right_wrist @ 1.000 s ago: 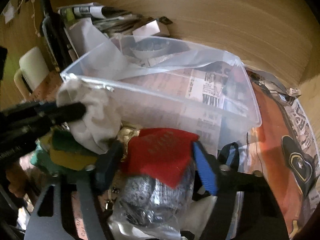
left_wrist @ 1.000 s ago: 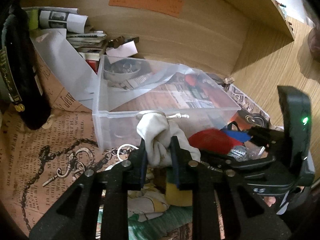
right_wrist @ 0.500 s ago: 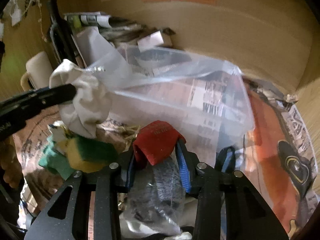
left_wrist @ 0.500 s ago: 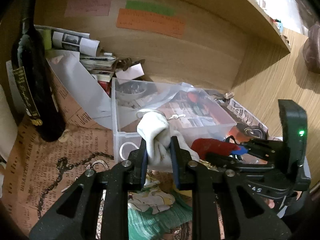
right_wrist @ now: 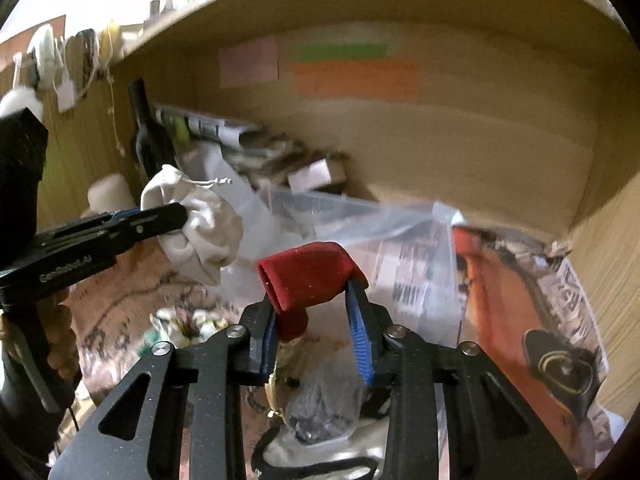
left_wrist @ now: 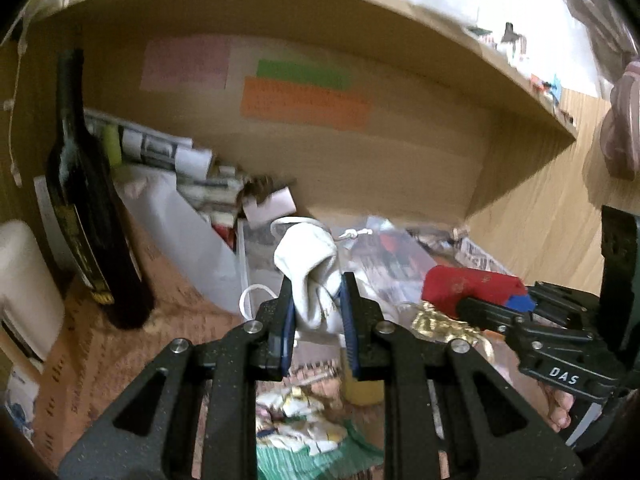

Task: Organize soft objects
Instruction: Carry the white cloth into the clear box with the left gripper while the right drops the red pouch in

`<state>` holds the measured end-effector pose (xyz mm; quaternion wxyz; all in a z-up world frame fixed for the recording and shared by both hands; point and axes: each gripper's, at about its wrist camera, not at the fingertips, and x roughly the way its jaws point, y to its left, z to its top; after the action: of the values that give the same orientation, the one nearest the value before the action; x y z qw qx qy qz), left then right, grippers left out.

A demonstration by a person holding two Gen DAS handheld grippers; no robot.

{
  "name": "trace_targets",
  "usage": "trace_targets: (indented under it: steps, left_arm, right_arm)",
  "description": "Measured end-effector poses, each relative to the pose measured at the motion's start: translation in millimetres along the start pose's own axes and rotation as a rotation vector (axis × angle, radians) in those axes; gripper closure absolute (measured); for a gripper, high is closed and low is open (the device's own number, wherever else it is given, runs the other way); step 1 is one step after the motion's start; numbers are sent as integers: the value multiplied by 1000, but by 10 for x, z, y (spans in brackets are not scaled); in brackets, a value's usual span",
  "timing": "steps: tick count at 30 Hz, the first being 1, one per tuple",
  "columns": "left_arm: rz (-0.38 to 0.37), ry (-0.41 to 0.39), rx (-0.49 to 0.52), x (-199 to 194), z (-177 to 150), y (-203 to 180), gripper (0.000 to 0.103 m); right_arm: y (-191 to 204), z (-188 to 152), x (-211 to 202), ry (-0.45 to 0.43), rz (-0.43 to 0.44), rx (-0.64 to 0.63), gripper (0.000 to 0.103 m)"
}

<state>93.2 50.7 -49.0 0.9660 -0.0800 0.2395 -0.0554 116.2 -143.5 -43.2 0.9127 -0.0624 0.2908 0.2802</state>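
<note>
My left gripper is shut on a white drawstring pouch and holds it up in the air; the pouch also shows in the right wrist view. My right gripper is shut on a folded red felt piece, also lifted; the red piece shows at the right of the left wrist view. Behind both lies a clear plastic bin, blurred. Below lie a green cloth and a yellow sponge.
A dark wine bottle stands at the left, with a white mug beside it. Rolled newspapers and boxes lie at the back wall. A shelf board hangs overhead. A bagged grey item lies under the right gripper.
Both grippers have risen well above the table with their loads. The right gripper closed on the red felt and lifted it off the bagged grey item.
</note>
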Motion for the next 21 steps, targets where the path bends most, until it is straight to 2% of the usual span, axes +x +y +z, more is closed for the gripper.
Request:
trace_targets:
  steps: [4,10,14,21]
  left_arm:
    - [20,-38,-6,4,158,28,82]
    - [41,-27,-3,218,321,78,82]
    - [61,16,7,452,364,97,82]
    - [85,172,45,1004,246,122,82]
  right_arm:
    - [-98,116,-70,-59,-5,21,75]
    - [-290,278,12,-101,-34,56,74]
    - [-393,323,234,-69,-46,70,74]
    - [-516,276,684,51,-30,84,74]
